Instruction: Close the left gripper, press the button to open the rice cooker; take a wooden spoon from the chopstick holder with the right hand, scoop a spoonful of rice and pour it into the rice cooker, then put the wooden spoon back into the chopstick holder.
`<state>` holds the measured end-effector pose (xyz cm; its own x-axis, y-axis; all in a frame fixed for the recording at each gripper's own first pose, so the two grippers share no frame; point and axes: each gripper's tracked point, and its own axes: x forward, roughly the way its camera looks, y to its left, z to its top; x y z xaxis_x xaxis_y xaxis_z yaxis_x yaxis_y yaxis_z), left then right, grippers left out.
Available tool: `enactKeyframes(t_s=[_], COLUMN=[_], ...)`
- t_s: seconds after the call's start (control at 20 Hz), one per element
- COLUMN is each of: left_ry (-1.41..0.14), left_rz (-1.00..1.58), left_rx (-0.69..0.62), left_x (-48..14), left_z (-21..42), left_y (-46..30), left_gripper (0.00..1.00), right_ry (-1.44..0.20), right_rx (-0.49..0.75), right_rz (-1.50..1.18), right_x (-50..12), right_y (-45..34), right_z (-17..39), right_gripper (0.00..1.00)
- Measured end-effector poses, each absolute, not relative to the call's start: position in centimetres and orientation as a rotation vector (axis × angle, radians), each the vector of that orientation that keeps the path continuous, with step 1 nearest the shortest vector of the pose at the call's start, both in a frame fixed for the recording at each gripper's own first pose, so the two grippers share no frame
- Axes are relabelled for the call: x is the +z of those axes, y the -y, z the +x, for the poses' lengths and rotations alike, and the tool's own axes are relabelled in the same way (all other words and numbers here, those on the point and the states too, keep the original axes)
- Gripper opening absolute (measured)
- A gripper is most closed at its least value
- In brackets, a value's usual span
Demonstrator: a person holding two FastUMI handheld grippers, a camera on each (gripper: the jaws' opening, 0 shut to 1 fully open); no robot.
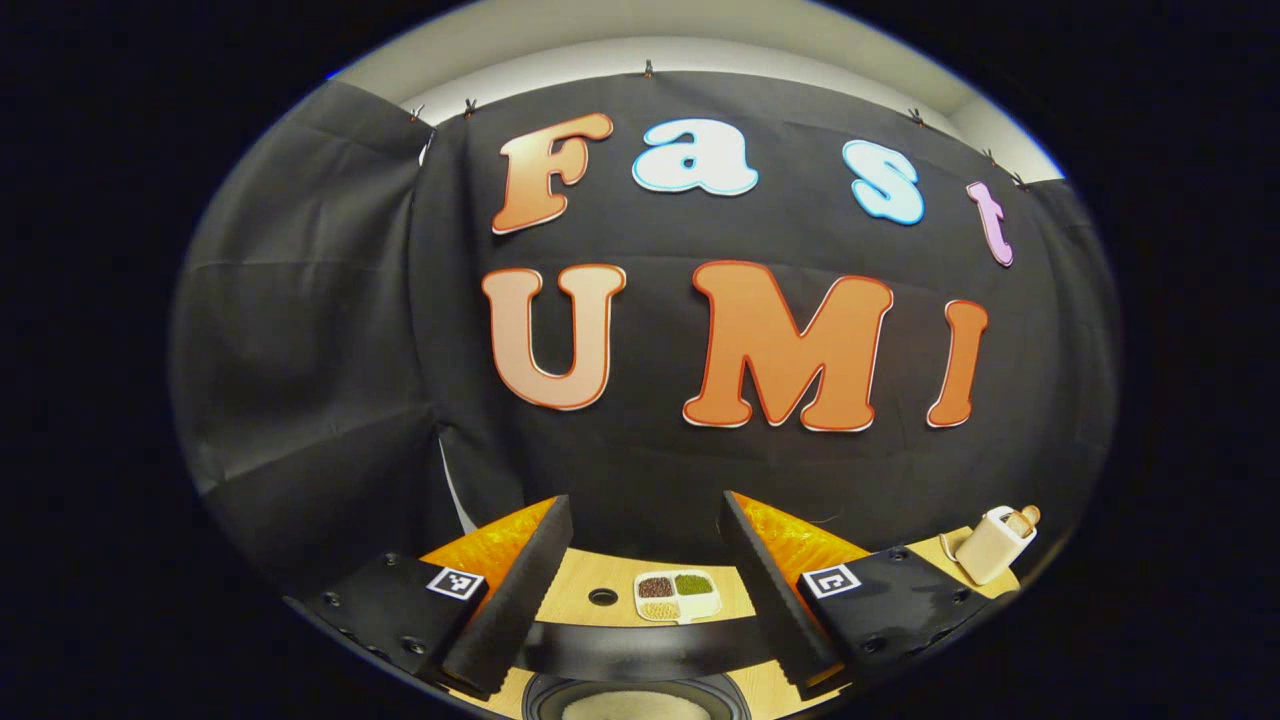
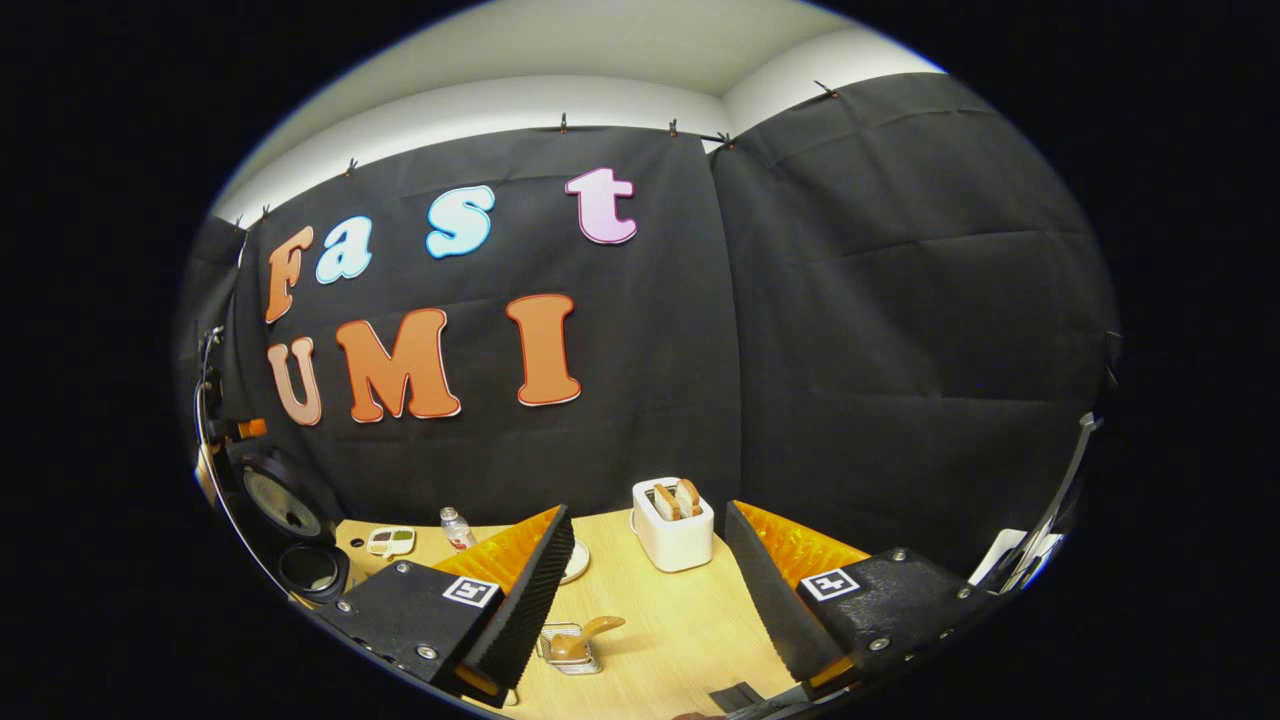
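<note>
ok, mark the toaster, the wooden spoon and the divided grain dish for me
toaster (image 2: 672,535): right gripper view, front face of its body.
wooden spoon (image 2: 598,627): right gripper view, handle sticking out of the holder.
divided grain dish (image 1: 678,597): left gripper view, centre divider between the compartments.

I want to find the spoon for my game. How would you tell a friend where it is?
Start at the white toaster standing at the back of the wooden table. Come toward the near edge and slightly left to a small wire holder. The wooden spoon leans out of it, the one brown wooden utensil there, its end pointing up to the right.
</note>
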<state>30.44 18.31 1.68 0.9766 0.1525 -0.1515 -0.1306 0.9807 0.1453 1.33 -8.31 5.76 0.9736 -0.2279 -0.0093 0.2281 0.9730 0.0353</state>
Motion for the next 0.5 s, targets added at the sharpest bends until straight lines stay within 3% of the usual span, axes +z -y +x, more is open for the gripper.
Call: enactKeyframes(t_s=[0.5], left_ry=[-0.188], left_rz=[0.168], left_rx=[0.125], left_x=[-1.4], left_z=[27.5], left_y=[-18.4], left_gripper=[0.98], right_ry=[0.016], right_rx=[-0.183], right_rz=[0.024], right_x=[6.5], right_y=[5.7], right_z=[1.1], right_gripper=[0.94])
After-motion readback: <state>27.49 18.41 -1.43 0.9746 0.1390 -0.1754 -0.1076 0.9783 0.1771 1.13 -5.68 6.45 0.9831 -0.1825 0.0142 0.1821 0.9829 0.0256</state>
